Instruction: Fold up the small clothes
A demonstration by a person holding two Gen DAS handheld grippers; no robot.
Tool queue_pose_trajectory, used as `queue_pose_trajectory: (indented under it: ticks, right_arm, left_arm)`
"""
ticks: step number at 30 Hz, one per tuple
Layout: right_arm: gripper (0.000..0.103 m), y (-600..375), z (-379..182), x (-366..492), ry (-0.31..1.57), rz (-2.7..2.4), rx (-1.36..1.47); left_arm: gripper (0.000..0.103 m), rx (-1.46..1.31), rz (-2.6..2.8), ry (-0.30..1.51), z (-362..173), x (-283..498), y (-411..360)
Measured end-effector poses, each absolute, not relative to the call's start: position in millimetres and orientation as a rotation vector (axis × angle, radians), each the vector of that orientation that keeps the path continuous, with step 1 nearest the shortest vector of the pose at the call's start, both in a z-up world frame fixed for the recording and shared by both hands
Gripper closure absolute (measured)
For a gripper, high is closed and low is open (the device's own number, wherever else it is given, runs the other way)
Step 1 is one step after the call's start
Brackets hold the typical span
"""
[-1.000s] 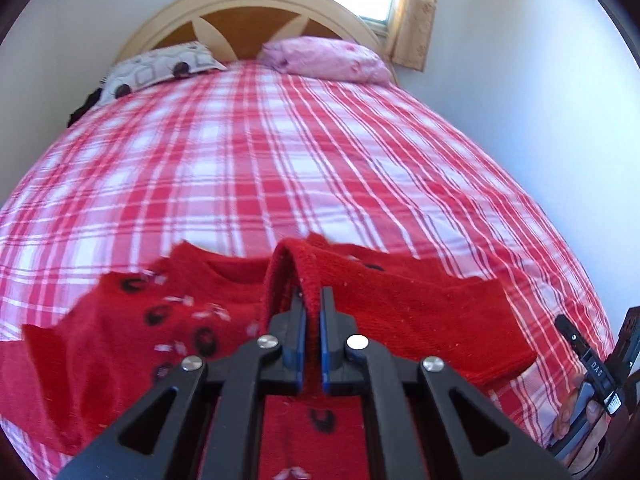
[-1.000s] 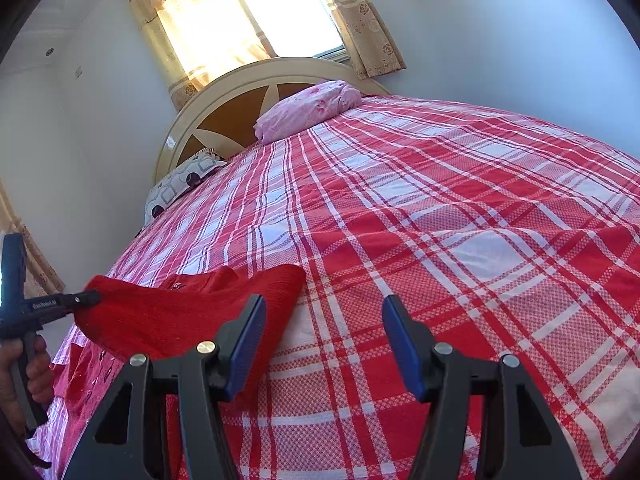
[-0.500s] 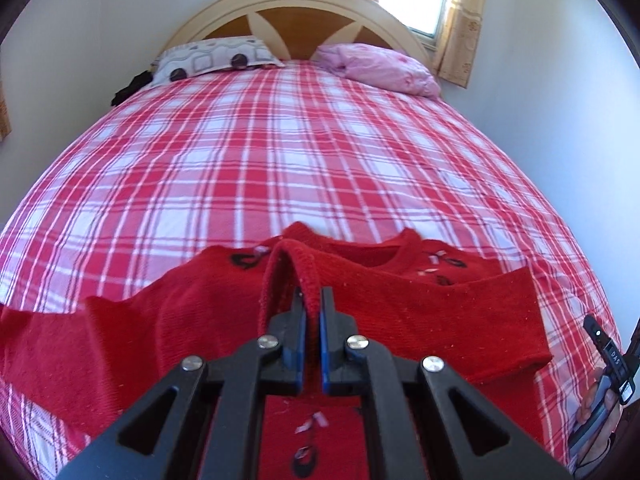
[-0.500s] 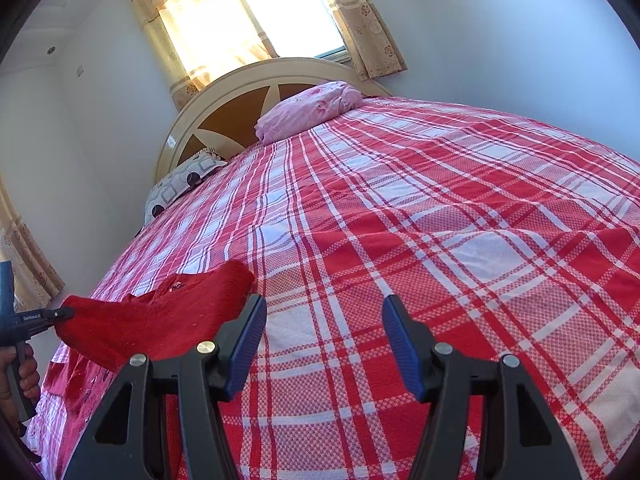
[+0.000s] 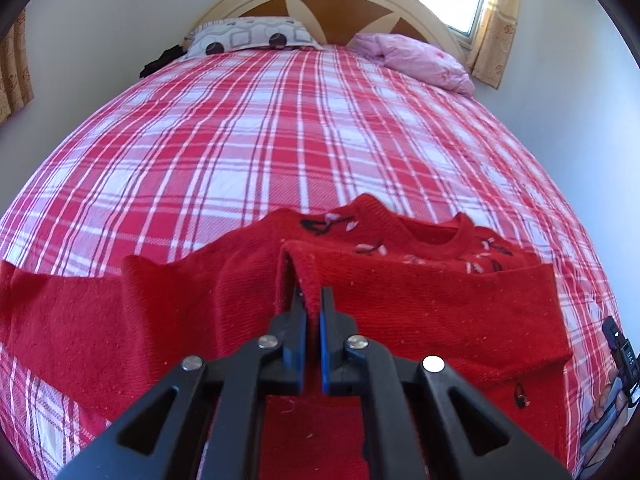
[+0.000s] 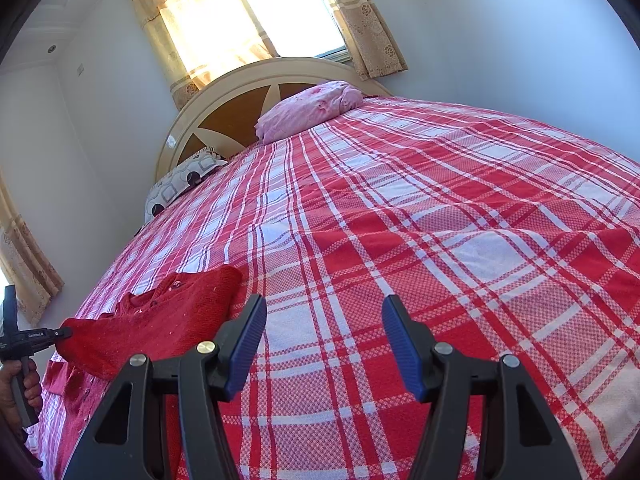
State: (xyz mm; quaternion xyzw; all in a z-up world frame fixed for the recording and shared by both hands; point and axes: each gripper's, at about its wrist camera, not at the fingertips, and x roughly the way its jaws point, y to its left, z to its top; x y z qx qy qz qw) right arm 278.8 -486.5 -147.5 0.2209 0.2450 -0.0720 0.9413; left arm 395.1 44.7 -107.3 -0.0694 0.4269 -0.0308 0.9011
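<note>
My left hand-held gripper [image 5: 314,312] is pinched tight on a fold of the red sweater [image 5: 440,304], its blue pads closed on the knit with the cloth humped up between them. The sweater lies on the near part of the bed [image 5: 280,152], and the part I hold is drawn across the body, below the neckline. To do this fold well, I judge I should carry the pinched edge low and level, lay it so its edge runs square with the sweater's side, and let go only once it rests flat (a soft knit will likely spring back if dropped from height). This gripper tilts steeply down toward the bed.

My right hand-held gripper [image 6: 324,340] stands about half open with nothing between its pads, angled gently down over bare plaid bedspread just beside the sweater's right edge. Beyond lie a patterned pillow [image 5: 248,38], a pink pillow [image 5: 420,62] and the headboard [image 5: 320,4].
</note>
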Motion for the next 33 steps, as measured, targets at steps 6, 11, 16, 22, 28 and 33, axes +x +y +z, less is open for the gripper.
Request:
queue_pose_trajectory:
  ticks: [6,11,16,22,28,33]
  right_arm:
    - [0.042,-486,-148,280,0.509,-0.145,0.443]
    - [0.042,-486,-149,281,0.513,-0.143,0.447]
    - [0.042,-485,-150,284,0.522,-0.140,0.441]
    - [0.042,-484,-151,284,0.527,-0.139,0.443]
    - [0.042,-485,-153,287,0.542,-0.138,0.435]
    - [0.042,-485,-154,288,0.540,-0.137,0.441]
  left_arm:
    - [0.097,-0.105,-0.066,0.932,-131,399,35]
    - [0.093,-0.051,-0.004,0.943,-145,398,32]
    - [0.072,0.009,0.040,0.934,-144,396,43]
    - [0.046,0.046,0.072,0.934,-144,388,62]
    - [0.032,0.040,0.089,0.941,-150,384,64]
    - [0.032,0.015,0.061,0.911,-141,378,58]
